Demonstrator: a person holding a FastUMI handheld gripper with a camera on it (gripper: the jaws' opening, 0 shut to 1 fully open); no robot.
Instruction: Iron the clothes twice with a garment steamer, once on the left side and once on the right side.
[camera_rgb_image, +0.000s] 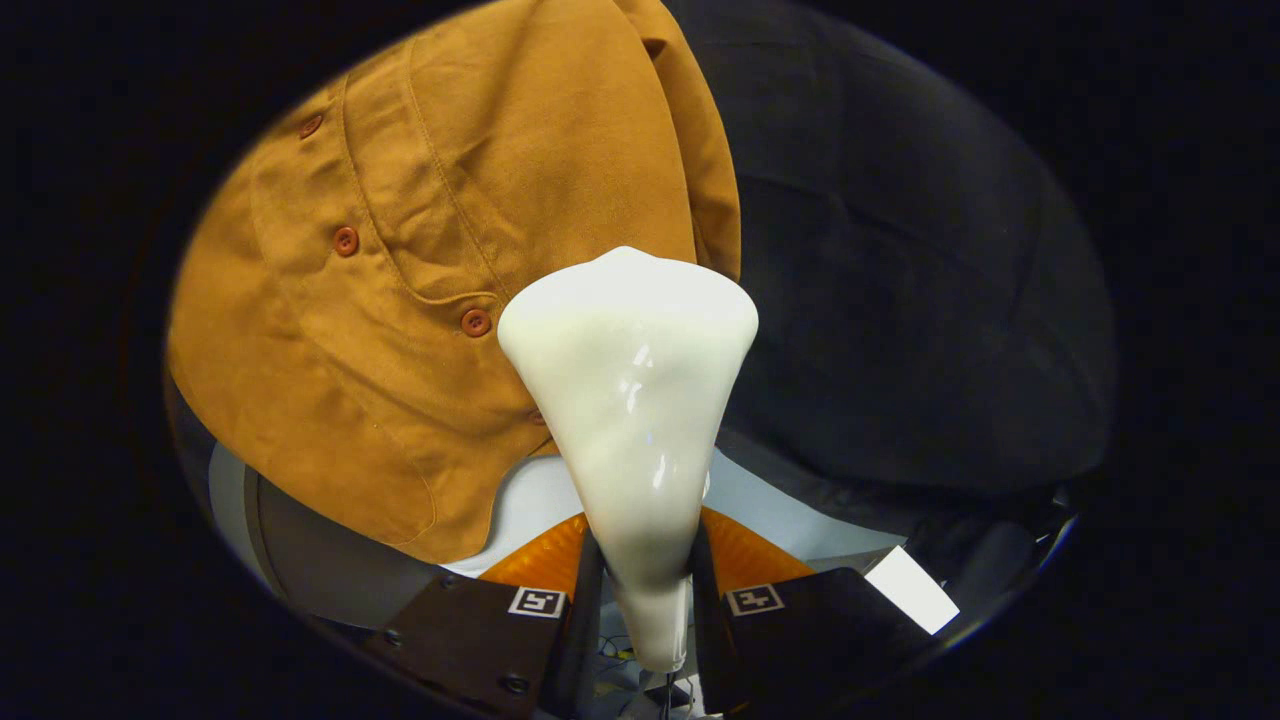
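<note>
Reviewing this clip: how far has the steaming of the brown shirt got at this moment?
Done: the tongs are shut on the white steamer head, so pickup is finished. In hand: the head is raised against the brown shirt, near its buttoned front and hanging edge. Left: one frame cannot show whether either pass is complete, so count both the left and right passes as unconfirmed.

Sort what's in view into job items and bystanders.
For the job:
- steamer head, gripped between both fingers of the gripper
- brown shirt, hanging just beyond the steamer head

Just there:
- white base below the shirt
- white strip beside the gripper
</note>
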